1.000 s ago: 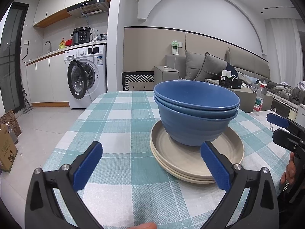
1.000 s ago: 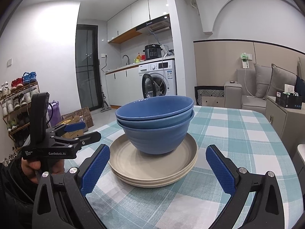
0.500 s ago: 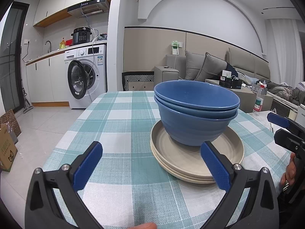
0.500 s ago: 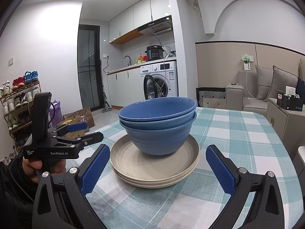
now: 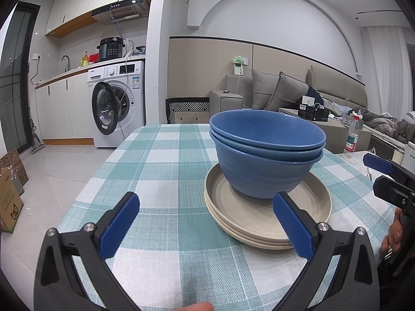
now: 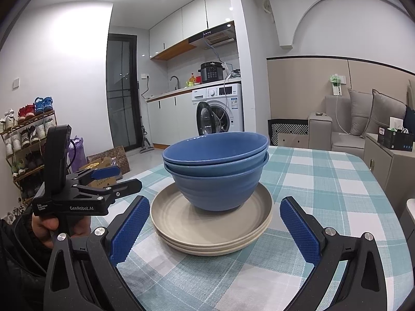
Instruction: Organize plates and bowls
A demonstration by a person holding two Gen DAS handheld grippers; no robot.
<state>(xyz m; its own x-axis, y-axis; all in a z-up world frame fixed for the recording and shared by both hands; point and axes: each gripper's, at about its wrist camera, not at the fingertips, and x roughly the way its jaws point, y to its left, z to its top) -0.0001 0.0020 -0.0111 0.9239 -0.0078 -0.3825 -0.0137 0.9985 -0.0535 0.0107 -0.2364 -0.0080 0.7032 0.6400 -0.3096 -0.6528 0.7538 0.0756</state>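
Two nested blue bowls (image 5: 267,153) (image 6: 215,165) sit on a stack of beige plates (image 5: 306,207) (image 6: 181,217) on the teal checked tablecloth (image 5: 166,171). My left gripper (image 5: 205,202) is open and low over the cloth, just short of the plates' near rim, with the stack off to the right of its centre. My right gripper (image 6: 214,203) is open too, and the plate stack lies just ahead between its blue pads. Each gripper shows in the other's view: the right one (image 5: 381,175) at the right edge, the left one (image 6: 122,178) at the left, hand-held and apart from the dishes.
The table's left edge (image 5: 85,189) drops to a tiled floor with cardboard boxes (image 5: 10,194). Beyond the table stand a washing machine (image 5: 116,103), a sofa (image 5: 285,96) and a side table with a bottle (image 5: 351,140). A shoe rack (image 6: 23,140) stands far left.
The right wrist view has drifted slightly, so the stack sits a little higher in it. The left view, the bowls and the plates have not moved.
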